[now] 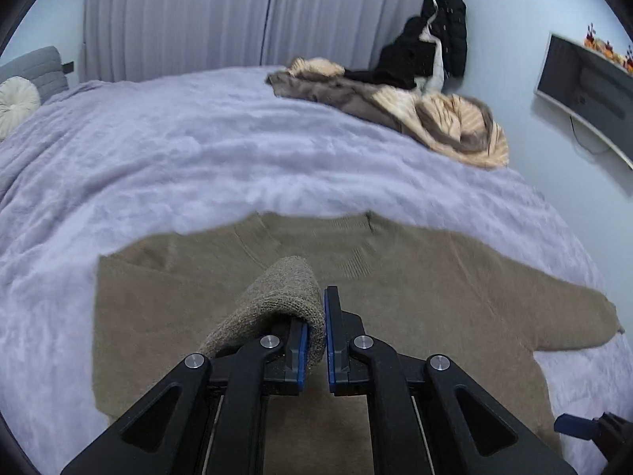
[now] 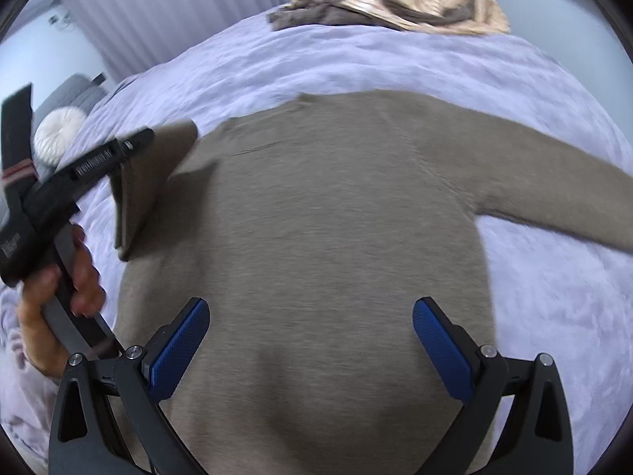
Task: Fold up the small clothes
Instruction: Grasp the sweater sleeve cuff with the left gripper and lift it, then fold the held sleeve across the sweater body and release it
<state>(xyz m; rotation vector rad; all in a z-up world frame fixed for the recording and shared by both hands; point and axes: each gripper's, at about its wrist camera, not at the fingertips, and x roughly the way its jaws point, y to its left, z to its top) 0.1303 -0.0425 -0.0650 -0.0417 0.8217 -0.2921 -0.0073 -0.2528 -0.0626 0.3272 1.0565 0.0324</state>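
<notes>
On the lavender bedspread [image 1: 237, 150] the tan sweater [image 2: 316, 217] lies flat, and my left gripper [image 1: 315, 328] is clamped on its left sleeve cuff [image 1: 285, 293], lifted over the body. My right gripper [image 2: 310, 340] hovers spread wide, holding nothing. I judge the sleeve fold is underway; next I'd lay that sleeve across the chest, then take the other sleeve [image 2: 554, 194].

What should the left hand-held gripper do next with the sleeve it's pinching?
Probably carry the sleeve cuff across the sweater body and lay it flat: the left hand-held gripper has it lifted, while the right hand-held gripper hovers open.

Lilac bed [image 1: 198, 150], pleated curtains [image 1: 178, 16], prob. monitor [image 1: 585, 87]
</notes>
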